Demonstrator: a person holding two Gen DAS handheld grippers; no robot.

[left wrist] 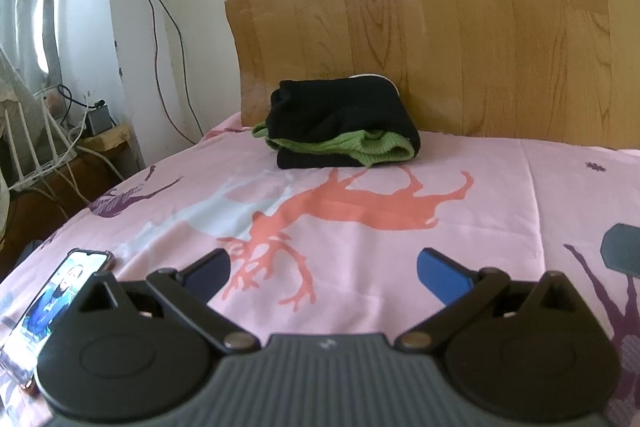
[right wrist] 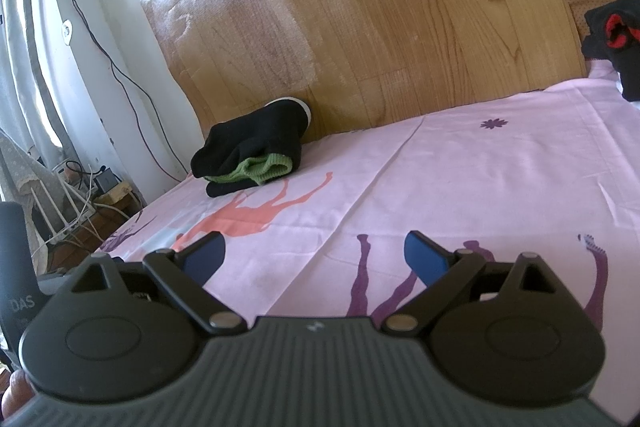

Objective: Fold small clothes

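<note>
Left gripper (left wrist: 323, 269) low over the bed, blue-padded fingers (left wrist: 442, 273) spread wide apart, nothing between them. Beneath and ahead, pink bedsheet (left wrist: 480, 187) printed with deer shapes, a coral deer (left wrist: 360, 205) just beyond the fingertips. To the left, beside the gripper body, smartphone (left wrist: 60, 291) lying on the sheet with its screen lit. Farther ahead, well apart from the gripper, folded pile of small clothes (left wrist: 344, 123): black garments with a green knitted piece sandwiched between them, resting on the sheet close to the wood-grain headboard (left wrist: 440, 27). At the far left, below the bed edge, white router (left wrist: 28, 147) with upright antennas and a tangle of cables against the white wall.

Right gripper (right wrist: 314, 259) likewise low over the sheet, fingers wide apart and empty, purple deer legs printed under them. Same folded pile (right wrist: 256, 151) up and to the left, well apart, against the headboard. At the far right edge, loose black garment with red trim (right wrist: 616, 39), lying at the back corner of the bed, unfolded.
</note>
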